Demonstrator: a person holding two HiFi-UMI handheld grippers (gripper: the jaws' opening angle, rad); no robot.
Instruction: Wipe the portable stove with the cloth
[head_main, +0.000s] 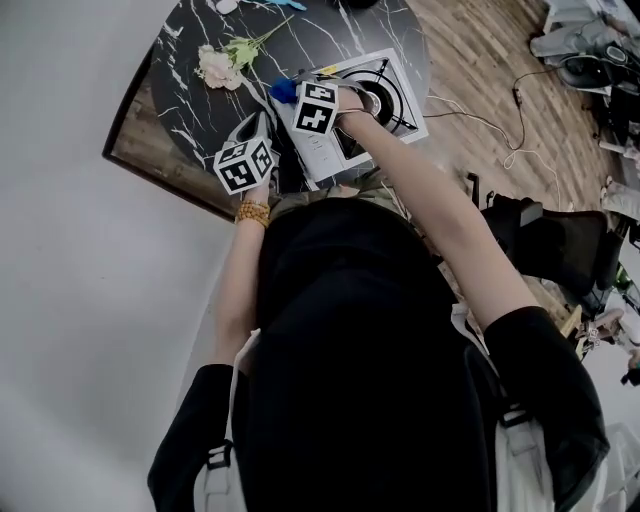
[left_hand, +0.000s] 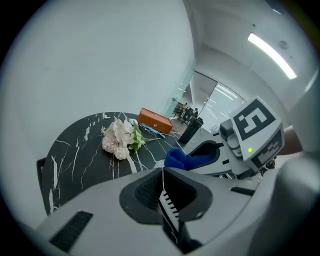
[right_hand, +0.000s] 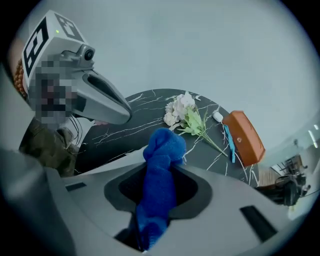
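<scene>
Cloth (right_hand: 162, 145) is pinched tight in the right gripper (right_hand: 159, 200), left gripper (left_hand: 163, 182) closed up empty, both by the stove (head_main: 390, 90) at upper middle of the head view, so I'd guess wiping's only starting and next the cloth needs pressing down onto the top.

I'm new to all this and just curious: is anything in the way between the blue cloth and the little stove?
Nothing visible. The blue cloth, clamped in the right gripper, is at the stove's edge in the head view; the flowers lie further off on the table.
</scene>
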